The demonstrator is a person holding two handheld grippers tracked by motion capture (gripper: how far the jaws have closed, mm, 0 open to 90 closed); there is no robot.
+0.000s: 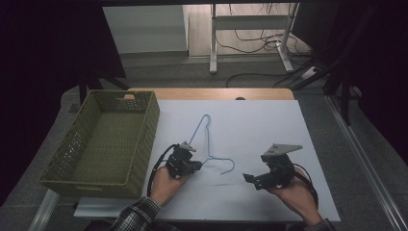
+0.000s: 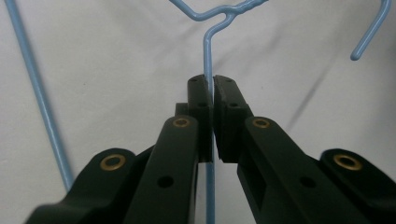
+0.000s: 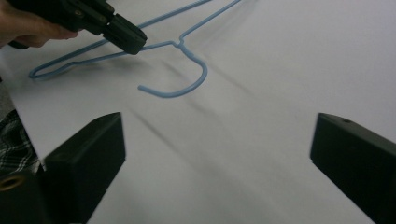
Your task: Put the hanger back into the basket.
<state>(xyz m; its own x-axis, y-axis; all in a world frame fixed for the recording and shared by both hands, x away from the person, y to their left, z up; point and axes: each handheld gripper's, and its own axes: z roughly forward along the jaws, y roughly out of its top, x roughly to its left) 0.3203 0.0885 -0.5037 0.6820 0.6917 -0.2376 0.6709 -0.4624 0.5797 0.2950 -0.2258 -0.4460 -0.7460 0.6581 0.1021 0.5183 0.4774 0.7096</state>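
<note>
Hanger [image 1: 208, 139]: light blue wire. Basket [image 1: 144, 139]: olive green, woven pattern. Sheet [image 1: 269, 125] on the desk: white. Desk edge [image 1: 211, 93]: light wood. Left gripper [image 1: 198, 166] and right gripper [image 1: 247, 178]: black, brass-coloured rivets. Sleeve [image 1: 137, 216]: dark plaid.

Basket [image 1: 103, 139] left of hanger [image 1: 208, 139] — both on table [image 1: 269, 125].

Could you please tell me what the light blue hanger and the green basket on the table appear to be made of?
The thin light blue hanger looks like bent wire with a smooth blue coating: the neck is twisted below the hook. The olive-green rectangular basket seems to be woven or moulded plastic, possibly wicker: its walls show a fine matt lattice.
</note>
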